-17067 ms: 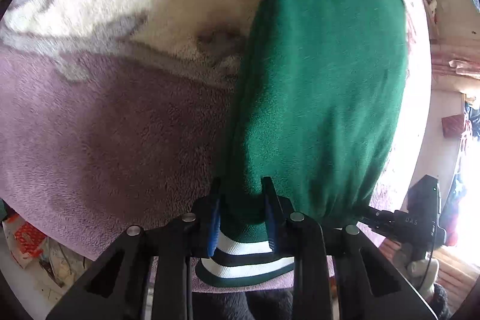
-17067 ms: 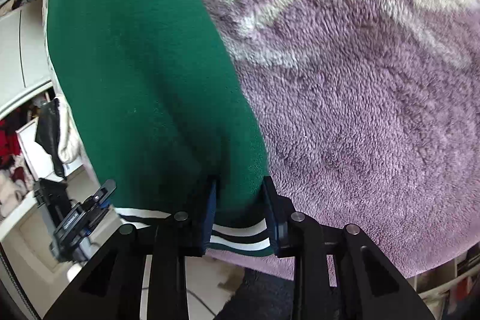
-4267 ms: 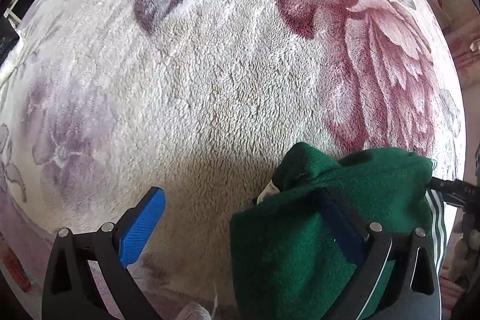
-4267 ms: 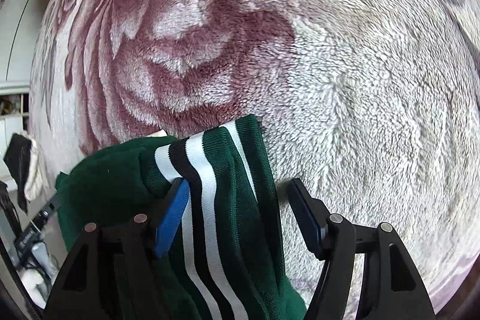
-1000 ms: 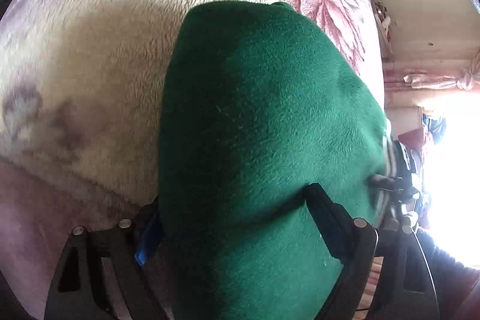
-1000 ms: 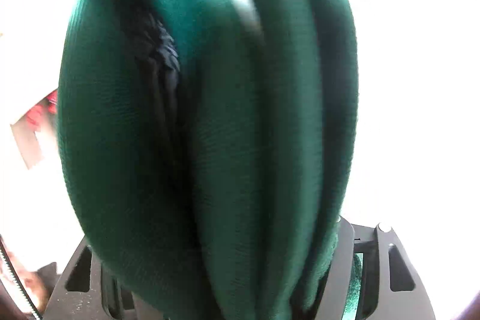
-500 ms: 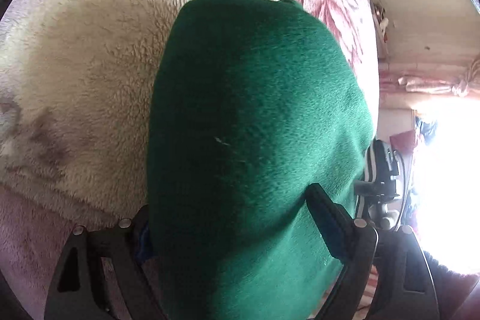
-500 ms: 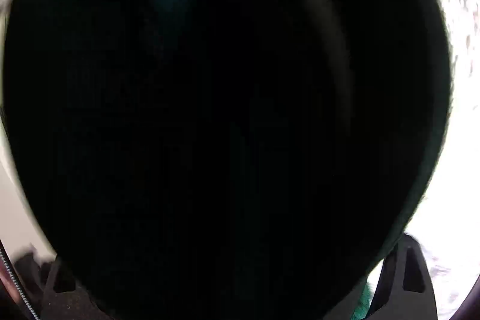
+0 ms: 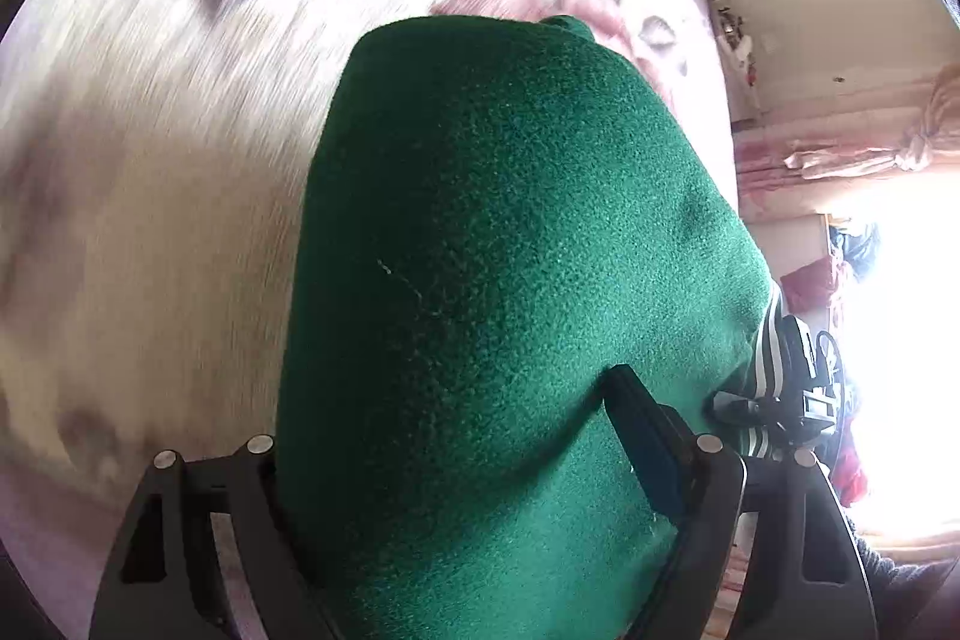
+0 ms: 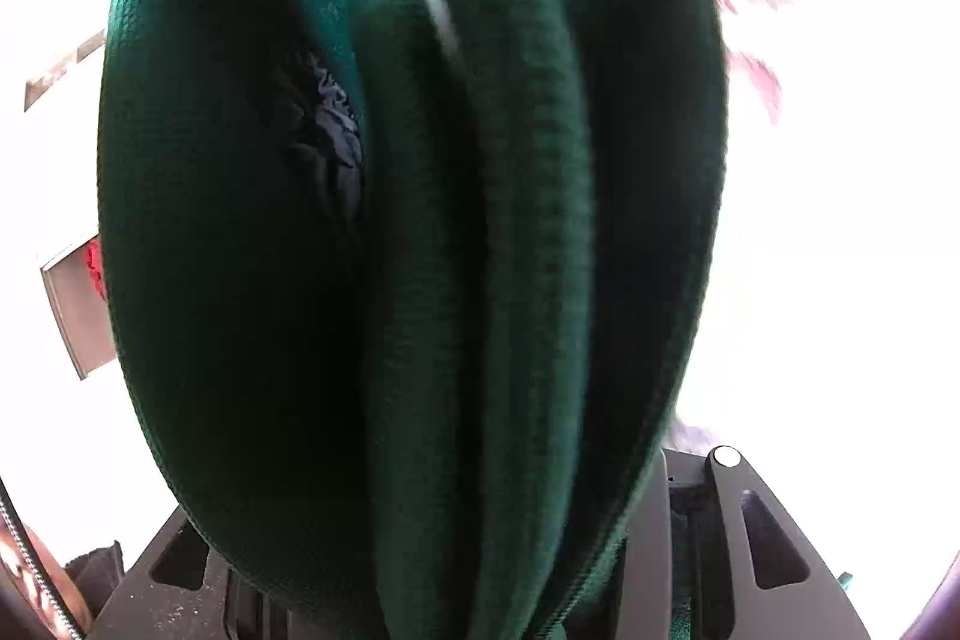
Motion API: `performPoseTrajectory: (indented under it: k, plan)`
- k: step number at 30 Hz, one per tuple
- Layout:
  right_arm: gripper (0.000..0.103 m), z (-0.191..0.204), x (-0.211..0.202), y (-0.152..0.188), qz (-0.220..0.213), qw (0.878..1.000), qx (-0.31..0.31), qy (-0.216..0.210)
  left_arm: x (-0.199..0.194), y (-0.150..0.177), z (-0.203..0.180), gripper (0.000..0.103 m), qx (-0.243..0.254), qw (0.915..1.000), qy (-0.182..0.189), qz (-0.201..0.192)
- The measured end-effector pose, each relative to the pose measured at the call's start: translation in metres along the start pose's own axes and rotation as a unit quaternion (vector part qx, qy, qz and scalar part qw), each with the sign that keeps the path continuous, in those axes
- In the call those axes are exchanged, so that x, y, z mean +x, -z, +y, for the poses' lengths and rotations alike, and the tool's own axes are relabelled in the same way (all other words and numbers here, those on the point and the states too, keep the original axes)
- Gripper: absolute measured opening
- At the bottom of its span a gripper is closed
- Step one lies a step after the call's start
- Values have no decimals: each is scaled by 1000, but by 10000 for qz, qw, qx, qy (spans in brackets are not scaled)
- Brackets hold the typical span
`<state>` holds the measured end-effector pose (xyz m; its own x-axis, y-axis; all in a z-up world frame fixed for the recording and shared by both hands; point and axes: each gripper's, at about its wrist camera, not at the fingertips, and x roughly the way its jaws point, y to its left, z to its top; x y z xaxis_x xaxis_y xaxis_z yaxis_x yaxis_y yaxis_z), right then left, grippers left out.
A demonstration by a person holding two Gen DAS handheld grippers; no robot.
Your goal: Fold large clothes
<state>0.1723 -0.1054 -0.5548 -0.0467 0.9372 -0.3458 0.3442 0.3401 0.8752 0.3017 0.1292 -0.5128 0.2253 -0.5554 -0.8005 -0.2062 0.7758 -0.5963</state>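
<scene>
A folded dark green garment (image 9: pixel 510 292) with white and black striped trim fills both views. My left gripper (image 9: pixel 450 466) has its jaws spread wide around the thick folded bundle and grips it; its right finger (image 9: pixel 645 436) presses into the fabric, the left one is hidden. In the right wrist view the garment (image 10: pixel 420 250) shows as several stacked folds pressed close to the lens. My right gripper (image 10: pixel 450 580) holds the bundle's other end; its fingertips are hidden by cloth.
A fluffy white blanket with pink and grey flowers (image 9: pixel 180 130) lies under and beyond the garment. A cream wall, pink curtains (image 9: pixel 870 148) and a bright window are at the right. The right wrist view's background is overexposed.
The bundle is still held in both grippers. The left view has swung, showing more blanket and room with motion blur. The right view, blacked out by cloth half a second ago, shows the folds again.
</scene>
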Motion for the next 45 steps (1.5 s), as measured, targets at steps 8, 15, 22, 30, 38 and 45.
performPoseTrajectory:
  k: [8, 15, 22, 30, 38, 45]
  plan:
    - [43, 65, -20, -88, -561, 9982, -97, -167, 21, -149, -50, 81, 694, 9975, 115, 22]
    - [43, 93, -40, -233, -876, 9958, -245, 17, 89, -286, -68, 81, 1130, 9935, 97, 135]
    - [49, 55, -24, -347, -700, 9947, 134, 736, 177, -354, -25, 83, 887, 9933, 32, 740]
    - [76, 72, -57, -266, -1258, 9678, -552, 2108, 138, -307, -15, 84, 1089, 9924, -394, 408]
    - [81, 47, -157, -193, -1970, 9074, -551, 3671, 92, -218, -13, 86, 1347, 9766, -1642, -332]
    - [98, 58, -88, -185, -2338, 8222, -680, 5146, 123, -219, 13, 102, 1199, 9747, -1861, -308]
